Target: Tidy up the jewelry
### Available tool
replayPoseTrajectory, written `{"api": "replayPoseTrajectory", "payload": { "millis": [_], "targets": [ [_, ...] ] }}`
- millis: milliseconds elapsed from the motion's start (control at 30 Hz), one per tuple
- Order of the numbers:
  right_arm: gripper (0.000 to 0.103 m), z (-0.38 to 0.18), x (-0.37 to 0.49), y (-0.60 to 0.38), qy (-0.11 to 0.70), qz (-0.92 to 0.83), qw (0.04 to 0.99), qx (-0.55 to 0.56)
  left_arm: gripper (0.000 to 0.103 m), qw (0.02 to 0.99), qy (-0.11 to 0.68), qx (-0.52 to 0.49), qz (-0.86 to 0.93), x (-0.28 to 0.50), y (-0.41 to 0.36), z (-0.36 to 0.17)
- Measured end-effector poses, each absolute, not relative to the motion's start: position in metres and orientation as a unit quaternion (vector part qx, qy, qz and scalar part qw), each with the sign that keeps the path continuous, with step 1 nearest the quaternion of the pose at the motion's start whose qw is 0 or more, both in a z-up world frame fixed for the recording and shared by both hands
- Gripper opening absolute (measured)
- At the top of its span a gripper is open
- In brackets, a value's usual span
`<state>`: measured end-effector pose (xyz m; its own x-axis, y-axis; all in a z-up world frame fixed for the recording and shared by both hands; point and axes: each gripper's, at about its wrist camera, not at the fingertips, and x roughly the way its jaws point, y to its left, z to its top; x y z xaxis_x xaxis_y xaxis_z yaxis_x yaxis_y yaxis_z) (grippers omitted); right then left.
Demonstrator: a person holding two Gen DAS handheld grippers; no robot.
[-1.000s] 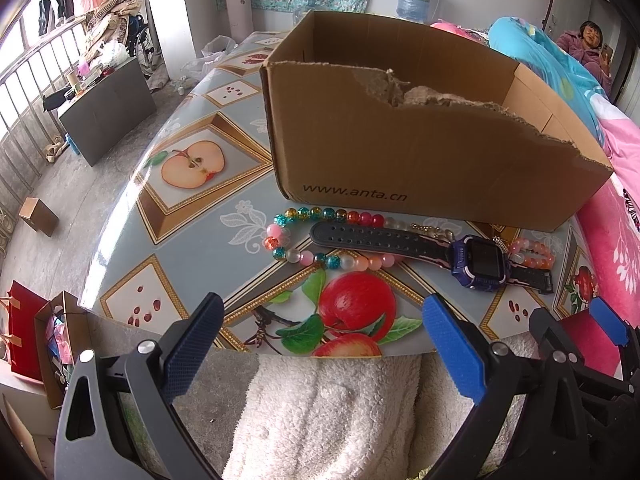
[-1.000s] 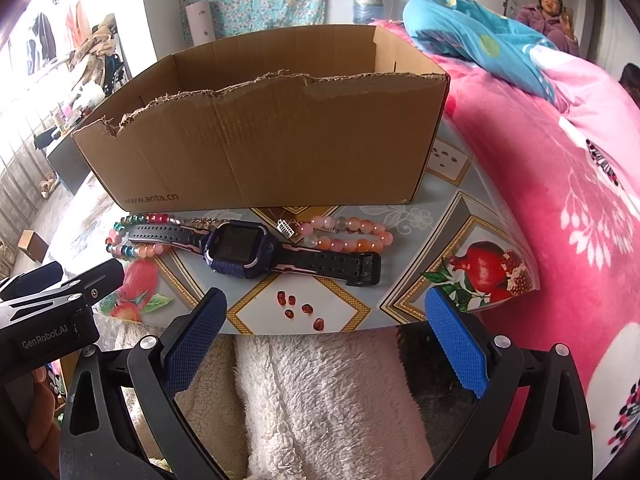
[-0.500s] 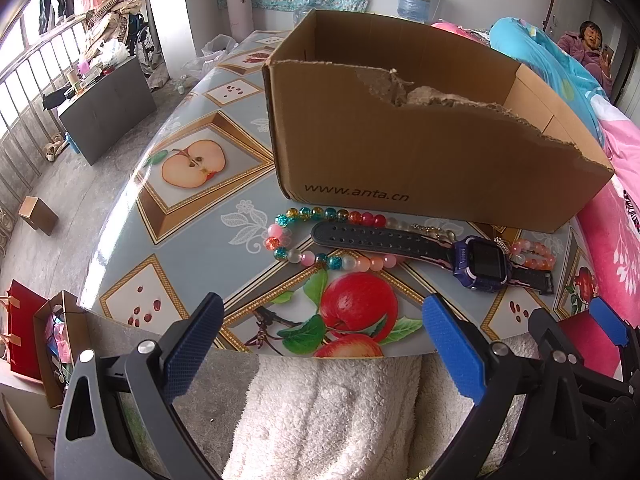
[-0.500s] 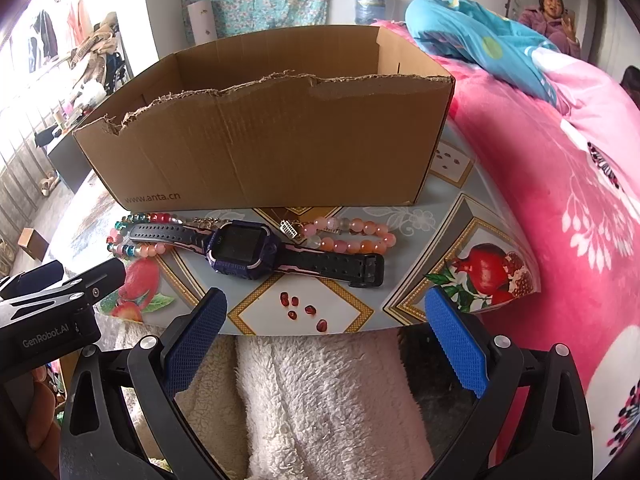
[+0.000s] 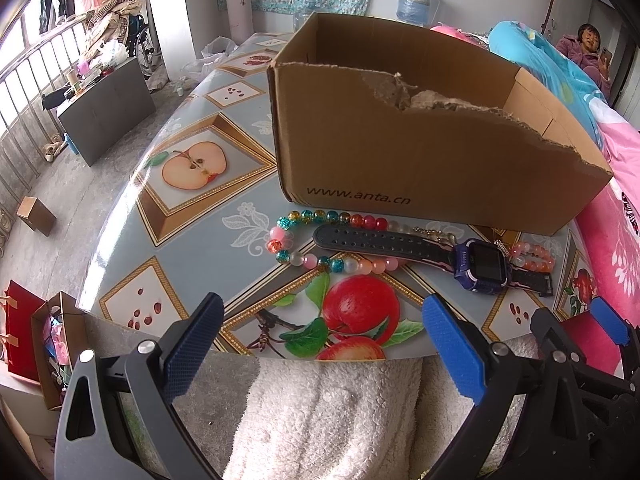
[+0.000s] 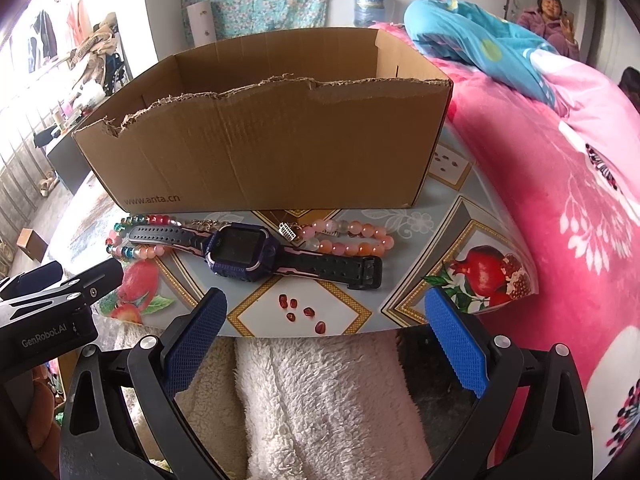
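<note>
A purple smartwatch (image 5: pixel 482 266) (image 6: pixel 242 252) with a black strap lies on the fruit-print table (image 5: pixel 192 240) in front of an open cardboard box (image 5: pixel 420 152) (image 6: pixel 272 140). A multicoloured bead bracelet (image 5: pixel 298 240) (image 6: pixel 132 236) lies under its left strap end. A pink-orange bead bracelet (image 5: pixel 534 258) (image 6: pixel 348 238) lies by its right end. My left gripper (image 5: pixel 320 344) is open and empty at the near table edge, short of the beads. My right gripper (image 6: pixel 326 340) is open and empty, short of the watch.
A white fleece (image 5: pixel 332 412) lies below the table edge under both grippers. A pink flowered bed (image 6: pixel 560 200) is on the right, with a person (image 6: pixel 550 16) seated far back. A grey cabinet (image 5: pixel 106 108) and floor boxes stand on the left.
Both grippers have crept very slightly forward toward the table. The jewelry and the box have not moved.
</note>
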<state>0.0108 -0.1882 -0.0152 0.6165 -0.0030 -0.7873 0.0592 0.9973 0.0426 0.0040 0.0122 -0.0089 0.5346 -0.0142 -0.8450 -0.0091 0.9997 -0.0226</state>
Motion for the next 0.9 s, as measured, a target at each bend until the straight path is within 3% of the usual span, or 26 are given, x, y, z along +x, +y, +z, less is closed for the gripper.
{"api": "replayPoseTrajectory", "payload": {
  "millis": [800,833,900],
  "targets": [
    [0.095,-0.001,0.017,-0.213,0.362,-0.004,0.932,0.015,0.097,0.878,0.436,-0.178,-0.086,0.013,0.06,-0.016],
    [0.094,0.0,0.019,-0.212,0.362,0.011,0.932,0.02,0.097,0.879,0.432,-0.18,-0.09,0.016,0.063,-0.017],
    [0.08,-0.002,0.025,-0.206,0.372,0.047,0.926,0.038,0.097,0.883,0.421,-0.184,-0.099,0.018,0.067,-0.017]
  ]
}}
